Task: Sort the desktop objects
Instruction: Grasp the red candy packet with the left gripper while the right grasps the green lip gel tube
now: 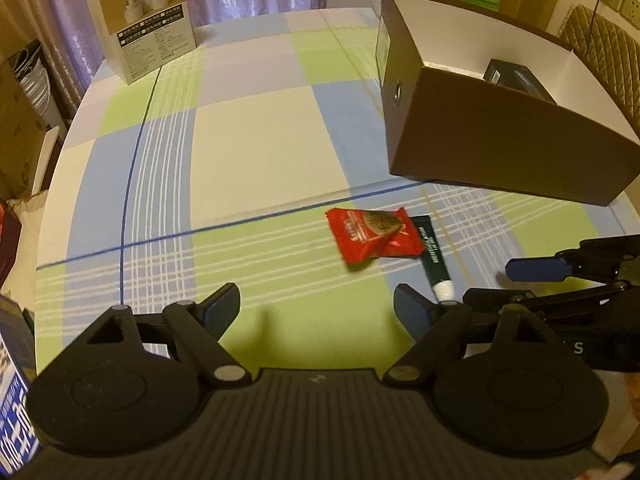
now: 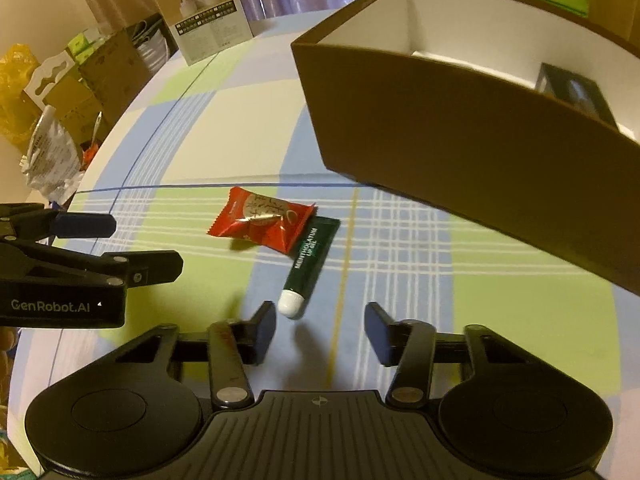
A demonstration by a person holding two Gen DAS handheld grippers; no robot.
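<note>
Both the left gripper (image 1: 316,312) and right gripper (image 2: 320,330) are held spread and unloaded. A red foil candy packet (image 2: 262,220) and dark green lip-gel tube (image 2: 308,264) are seen touching just ahead of them, before the brown cardboard box (image 2: 460,132).

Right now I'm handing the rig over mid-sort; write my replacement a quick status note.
Left claw: open, empty, low over the tablecloth.
Right claw: open, empty, lined up just short of the white cap of the green lip gel tube.
Red snack packet lies on the cloth, overlapping the tube's far end.
Brown box stands beyond them; a dark item is already inside.
Left: put the tube and the packet in the box.
</note>
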